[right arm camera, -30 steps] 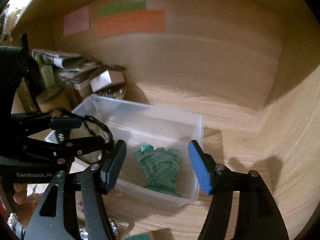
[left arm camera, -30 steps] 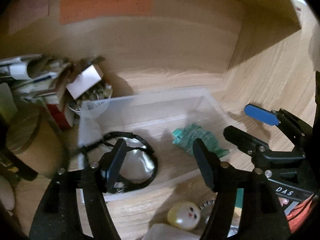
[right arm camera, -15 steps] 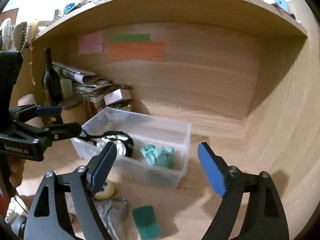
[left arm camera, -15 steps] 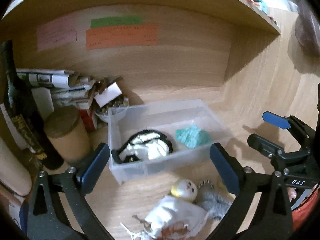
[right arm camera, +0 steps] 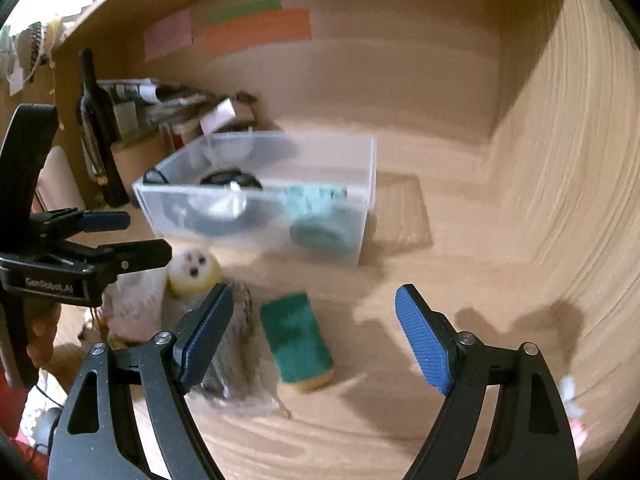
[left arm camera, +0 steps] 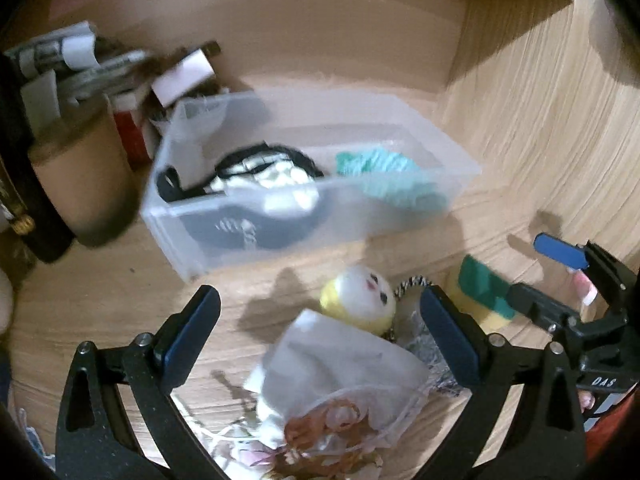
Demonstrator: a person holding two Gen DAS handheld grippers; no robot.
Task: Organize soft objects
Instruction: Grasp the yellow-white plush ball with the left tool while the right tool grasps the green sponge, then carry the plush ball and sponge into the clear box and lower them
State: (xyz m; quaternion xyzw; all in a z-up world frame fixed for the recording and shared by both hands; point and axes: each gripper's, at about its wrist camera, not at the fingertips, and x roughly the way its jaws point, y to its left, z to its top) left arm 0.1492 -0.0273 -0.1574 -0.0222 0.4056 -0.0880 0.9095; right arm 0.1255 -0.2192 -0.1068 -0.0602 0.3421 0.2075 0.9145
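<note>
A clear plastic bin (left arm camera: 260,216) (right arm camera: 360,168) on the wooden desk holds a black-rimmed white soft item (left arm camera: 280,178) and a teal cloth (left arm camera: 384,172) (right arm camera: 316,200). In front of it lie a yellow-and-white plush ball (left arm camera: 360,300) (right arm camera: 194,266), a white mesh pouch (left arm camera: 340,376), a grey crinkled bag (right arm camera: 236,352) and a green-and-yellow sponge (left arm camera: 484,292) (right arm camera: 298,340). My left gripper (left arm camera: 320,336) is open and empty above the pouch. My right gripper (right arm camera: 316,336) is open and empty above the sponge.
A dark bottle (right arm camera: 96,132), a brown cylinder (left arm camera: 84,184), stacked papers and small boxes (left arm camera: 100,72) crowd the back left. Wooden walls close the back and right. Coloured paper labels (right arm camera: 256,28) are stuck on the back wall.
Both grippers pulled back from the bin and dropped lower toward the items in front of it. The black-rimmed item and the teal cloth stay in the bin. Both grippers stay open.
</note>
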